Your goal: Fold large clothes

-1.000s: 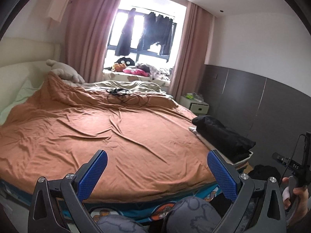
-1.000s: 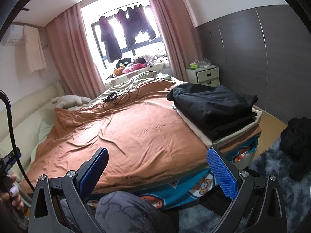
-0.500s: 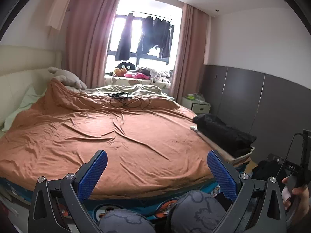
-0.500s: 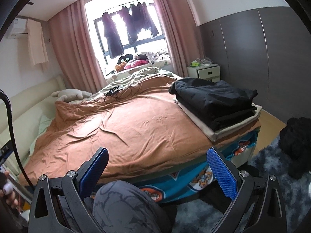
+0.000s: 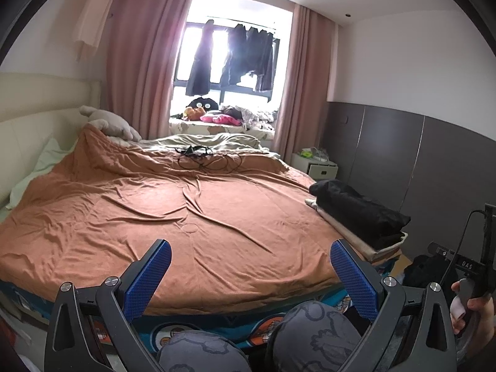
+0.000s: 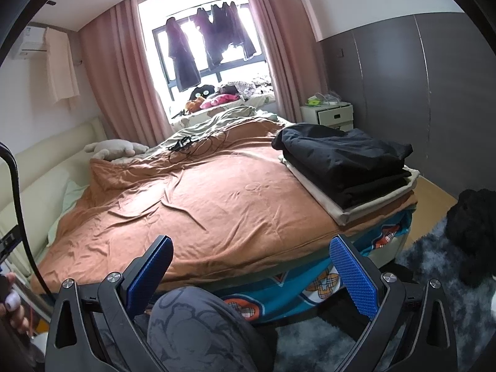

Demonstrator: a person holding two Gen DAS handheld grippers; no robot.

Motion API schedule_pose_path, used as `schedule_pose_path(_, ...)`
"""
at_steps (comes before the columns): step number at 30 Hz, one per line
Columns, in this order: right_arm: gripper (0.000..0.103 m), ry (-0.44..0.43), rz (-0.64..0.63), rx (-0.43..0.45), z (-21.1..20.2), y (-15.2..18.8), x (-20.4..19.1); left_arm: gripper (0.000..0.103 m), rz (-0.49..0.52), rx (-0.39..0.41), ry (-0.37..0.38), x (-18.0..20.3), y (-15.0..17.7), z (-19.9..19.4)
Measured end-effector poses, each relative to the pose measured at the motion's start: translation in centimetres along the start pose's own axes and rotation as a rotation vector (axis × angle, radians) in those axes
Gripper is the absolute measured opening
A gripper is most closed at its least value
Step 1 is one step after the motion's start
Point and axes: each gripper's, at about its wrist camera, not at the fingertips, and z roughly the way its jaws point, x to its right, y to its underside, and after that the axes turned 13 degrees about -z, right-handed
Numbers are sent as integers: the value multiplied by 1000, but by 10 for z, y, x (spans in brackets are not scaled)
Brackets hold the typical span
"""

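Note:
A folded black garment (image 6: 344,161) lies on a folded cream one (image 6: 369,204) at the bed's right front corner; the stack also shows in the left wrist view (image 5: 359,214). A dark heap of clothing (image 6: 474,229) lies on the floor rug at the right. My left gripper (image 5: 249,271) is open and empty, held in front of the bed's foot edge. My right gripper (image 6: 249,268) is open and empty, also short of the bed, left of the stack.
An orange-brown cover (image 5: 173,214) spreads over the bed. Black cables (image 5: 201,158) lie on its far part. A white nightstand (image 6: 328,114) stands by the grey wall. The person's knees (image 5: 310,334) are below the grippers. Clothes hang at the window (image 5: 235,59).
Both views have shifted slightly; the bed and the stack sit a little differently in frame. Both grippers stay open and empty.

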Motion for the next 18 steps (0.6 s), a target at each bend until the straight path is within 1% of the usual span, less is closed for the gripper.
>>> schedule_pose_path(18,102,-6,-3,-10,3,-4,-6,103,-10,1,0,-5,2,-5)
